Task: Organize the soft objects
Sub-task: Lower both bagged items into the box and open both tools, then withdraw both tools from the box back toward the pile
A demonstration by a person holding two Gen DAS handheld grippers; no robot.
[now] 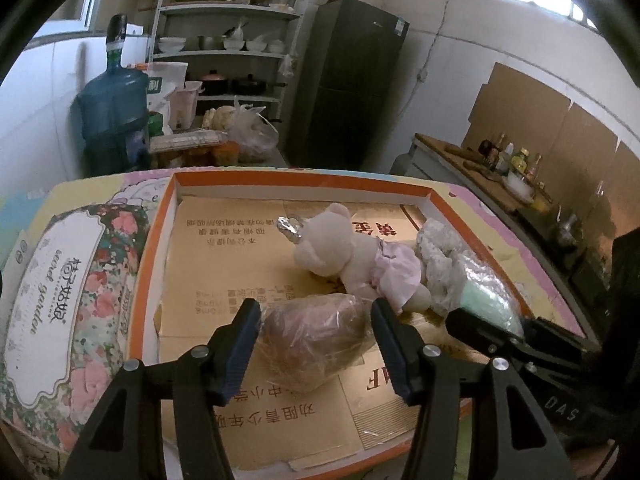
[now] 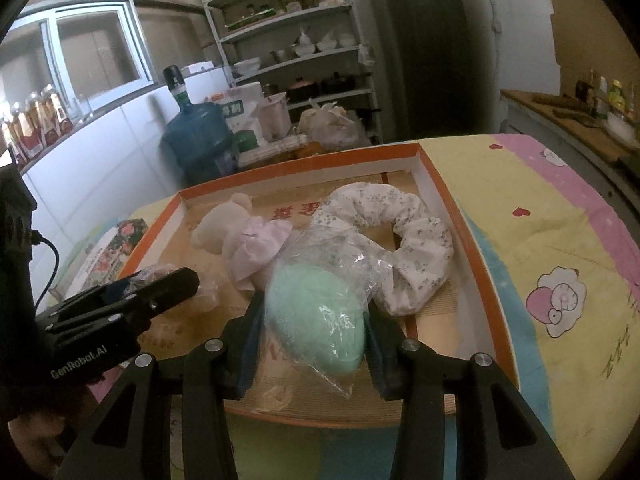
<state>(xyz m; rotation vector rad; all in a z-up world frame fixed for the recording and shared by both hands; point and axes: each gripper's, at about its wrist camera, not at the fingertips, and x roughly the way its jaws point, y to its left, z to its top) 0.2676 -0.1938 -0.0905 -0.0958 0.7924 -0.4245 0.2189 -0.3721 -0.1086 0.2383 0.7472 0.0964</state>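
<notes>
An orange-rimmed tray [image 1: 150, 240] lined with cardboard holds the soft things; it also shows in the right wrist view [image 2: 476, 240]. My left gripper [image 1: 316, 320] stands with a finger on each side of a brown soft object in clear plastic [image 1: 316, 332], which lies on the cardboard. My right gripper [image 2: 314, 316] is shut on a mint-green soft object in a clear bag [image 2: 316, 320], also seen in the left wrist view [image 1: 486, 292]. A white plush bear in a pink dress [image 1: 348, 256] and a white floral scrunchie [image 2: 408, 240] lie in the tray.
A floral tissue pack [image 1: 60, 292] lies left of the tray on a cartoon-print sheet [image 2: 540, 240]. Behind stand a blue water jug [image 1: 114, 112], shelves with dishes [image 1: 228, 48], a dark fridge [image 1: 352, 80] and a counter with bottles [image 1: 504, 160].
</notes>
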